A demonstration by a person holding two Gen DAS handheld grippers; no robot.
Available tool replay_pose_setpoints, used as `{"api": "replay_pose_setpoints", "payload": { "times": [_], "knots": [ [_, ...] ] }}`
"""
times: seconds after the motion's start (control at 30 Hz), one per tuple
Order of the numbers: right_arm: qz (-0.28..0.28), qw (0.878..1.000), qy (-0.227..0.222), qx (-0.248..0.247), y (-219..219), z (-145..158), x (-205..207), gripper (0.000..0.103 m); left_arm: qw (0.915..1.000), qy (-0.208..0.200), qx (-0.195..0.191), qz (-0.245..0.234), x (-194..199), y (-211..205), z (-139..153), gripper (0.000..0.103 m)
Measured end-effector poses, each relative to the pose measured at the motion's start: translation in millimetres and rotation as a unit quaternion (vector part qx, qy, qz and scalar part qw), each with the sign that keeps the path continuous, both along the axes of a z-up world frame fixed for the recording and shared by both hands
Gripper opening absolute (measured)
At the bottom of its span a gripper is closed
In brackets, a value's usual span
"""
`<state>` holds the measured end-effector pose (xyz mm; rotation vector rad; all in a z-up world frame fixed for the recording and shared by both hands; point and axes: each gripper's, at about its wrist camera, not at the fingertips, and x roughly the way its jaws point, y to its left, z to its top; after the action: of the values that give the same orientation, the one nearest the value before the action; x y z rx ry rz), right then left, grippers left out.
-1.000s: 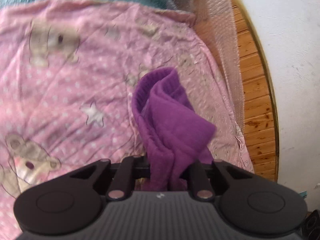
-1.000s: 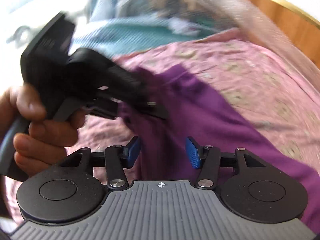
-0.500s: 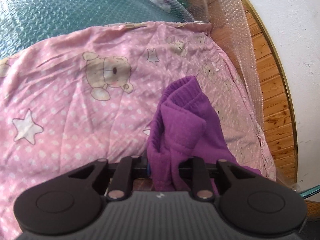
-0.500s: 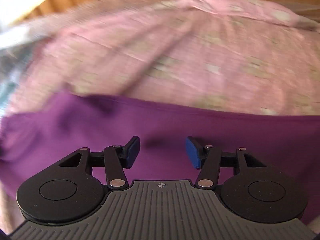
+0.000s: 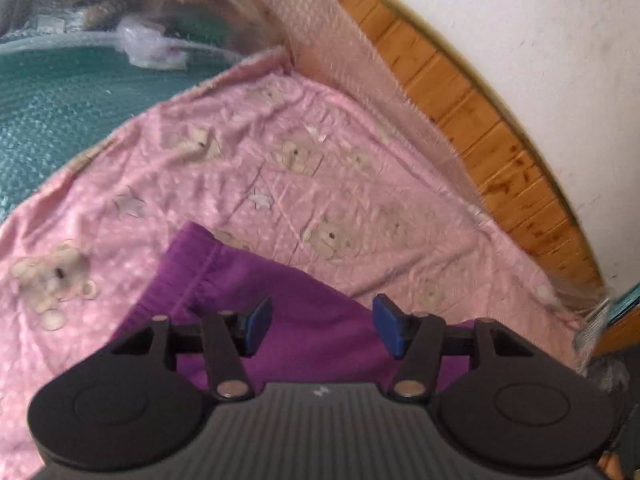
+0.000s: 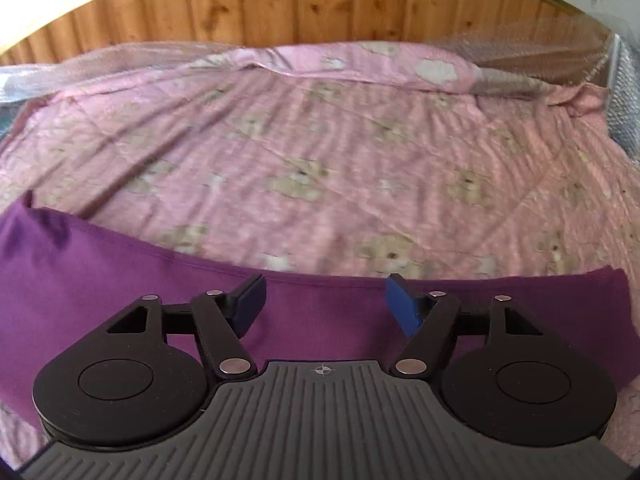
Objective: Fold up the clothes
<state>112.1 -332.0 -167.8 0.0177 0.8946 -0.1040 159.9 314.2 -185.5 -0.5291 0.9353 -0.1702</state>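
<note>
Purple knit garment point(image 5: 304, 312), soft fabric with a ribbed, stitched band along one end: lies spread on the pink bedsheet printed with teddy bears and stars point(image 5: 328, 184). In the left wrist view the banded end points up and left, and the cloth runs down under the left gripper point(image 5: 322, 326), filling the gap behind its blue-padded fingers point(image 5: 256, 322); the pads stand apart on either side and do not press on the cloth. These fingers have just been opening and now sit at a middling spread with nothing pinched. In the right wrist view the same garment point(image 6: 120, 292) stretches as a long flat strip across the lower frame, its far edge a smooth line just beyond the tips of the right gripper point(image 6: 324, 304); the fabric lies beneath and behind the blue-padded fingers point(image 6: 402, 308), not gripped. These fingers too have just been opening and stand wide. Bedsheet: wrinkled, somewhat blurred in both views, covering the bed to its edges. Clear bubble-wrap sheeting point(image 5: 360, 64): along the far side of the sheet. Wooden plank panelling point(image 6: 300, 0): behind the bed. White plastered wall point(image 5: 540, 48): above the panelling. Teal textured cover point(image 5: 52, 96): beside the pink sheet at upper left in the left wrist view.
</note>
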Motion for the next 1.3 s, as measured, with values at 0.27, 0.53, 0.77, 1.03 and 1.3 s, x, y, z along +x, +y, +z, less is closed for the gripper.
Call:
{"api": "replay_pose_setpoints", "payload": {
  "times": [0.27, 0.53, 0.77, 1.03, 1.3],
  "knots": [
    [-0.119, 0.993, 0.026, 0.0, -152.2, -43.9, -51.7, 0.071, 0.9958, 0.058, -0.031, 0.064, 22.0, 50.7, -57.8, 0.004],
    [-0.093, 0.995, -0.006, 0.027, -153.3, -15.2, -65.8, 0.066, 0.9996, 0.018, 0.022, -0.004, 7.1, -28.2, -5.8, 0.047],
    [-0.065, 0.997, 0.024, 0.025, -187.3, -40.6, -61.6, 0.077, 0.9963, 0.056, 0.065, -0.007, -4.6, -71.6, -38.5, 0.035],
    [-0.223, 0.959, -0.034, 0.169, -300.9, -24.8, -128.9, 0.082, 0.9971, 0.032, 0.069, -0.004, -17.5, -120.1, 20.3, 0.066],
    [-0.208, 0.928, -0.067, 0.301, -332.6, -53.7, -138.9, 0.051, 0.9905, 0.044, 0.039, -0.125, -23.8, -280.3, 19.2, 0.068]
  ]
}}
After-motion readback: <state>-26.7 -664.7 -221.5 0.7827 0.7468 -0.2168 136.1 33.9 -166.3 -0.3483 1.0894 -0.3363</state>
